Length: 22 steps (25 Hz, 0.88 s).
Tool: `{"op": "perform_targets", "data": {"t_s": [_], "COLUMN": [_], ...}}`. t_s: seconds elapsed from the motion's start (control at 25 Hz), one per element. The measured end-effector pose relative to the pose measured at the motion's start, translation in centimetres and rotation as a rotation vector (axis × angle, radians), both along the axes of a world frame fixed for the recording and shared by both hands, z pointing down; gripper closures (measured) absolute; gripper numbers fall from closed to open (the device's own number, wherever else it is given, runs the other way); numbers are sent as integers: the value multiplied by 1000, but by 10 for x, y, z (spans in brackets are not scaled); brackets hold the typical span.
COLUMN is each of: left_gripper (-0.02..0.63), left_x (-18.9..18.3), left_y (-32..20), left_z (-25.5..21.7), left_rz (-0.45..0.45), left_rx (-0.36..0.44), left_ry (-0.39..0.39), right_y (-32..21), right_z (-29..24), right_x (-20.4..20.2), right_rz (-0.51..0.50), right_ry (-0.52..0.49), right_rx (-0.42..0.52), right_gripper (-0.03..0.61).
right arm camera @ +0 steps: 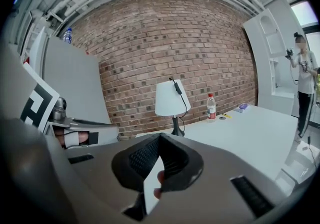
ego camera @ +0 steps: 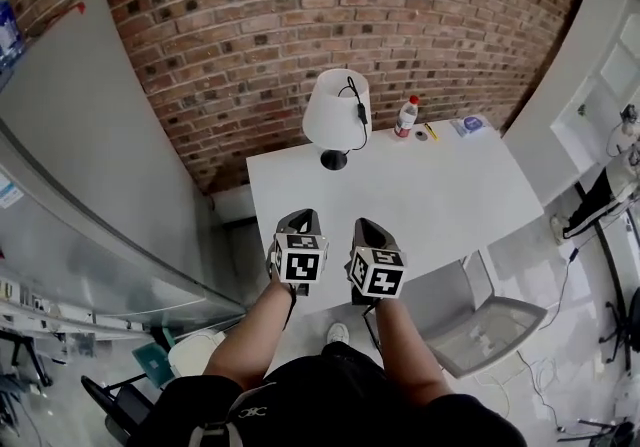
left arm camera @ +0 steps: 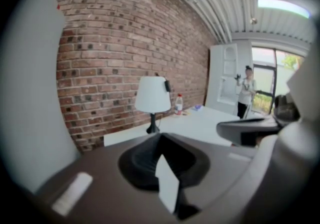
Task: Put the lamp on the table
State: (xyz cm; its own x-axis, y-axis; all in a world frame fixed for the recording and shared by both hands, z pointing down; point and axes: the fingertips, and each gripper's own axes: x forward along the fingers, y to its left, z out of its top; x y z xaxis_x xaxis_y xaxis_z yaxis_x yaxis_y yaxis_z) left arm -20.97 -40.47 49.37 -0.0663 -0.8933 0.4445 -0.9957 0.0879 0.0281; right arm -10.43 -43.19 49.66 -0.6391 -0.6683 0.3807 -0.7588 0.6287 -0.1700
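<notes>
The lamp (ego camera: 336,111), with a white shade, a black stem and base and a black cord, stands upright at the far left corner of the white table (ego camera: 440,197). It also shows ahead in the left gripper view (left arm camera: 152,96) and in the right gripper view (right arm camera: 171,98). My left gripper (ego camera: 302,217) and right gripper (ego camera: 365,227) hover side by side over the table's near edge, well short of the lamp. Both have their jaws shut with nothing between them, as the left gripper (left arm camera: 159,136) and right gripper (right arm camera: 159,137) show in their own views.
A plastic bottle with a red cap (ego camera: 406,117) and small items (ego camera: 470,123) lie at the table's far edge by the brick wall. A grey chair (ego camera: 470,320) stands at the near right. A grey panel (ego camera: 90,155) flanks the left. A person (right arm camera: 305,75) stands far right.
</notes>
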Motion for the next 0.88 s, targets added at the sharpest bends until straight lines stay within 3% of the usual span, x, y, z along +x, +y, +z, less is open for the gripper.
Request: {"op": "perform_targets", "data": {"t_s": [0.68, 0.88], "left_gripper": [614, 614], "left_x": [14, 9], "left_y": [-21, -26], "left_z": [-23, -17], "left_rz": [10, 5], "left_rx": [23, 20], "left_ry": [-1, 39], "right_y": [-26, -32], "right_z": [-34, -32], "right_x": [0, -8], "right_rz": [-29, -27], "right_ry": [-4, -12], "right_rx": [75, 70], "right_gripper": [589, 589]}}
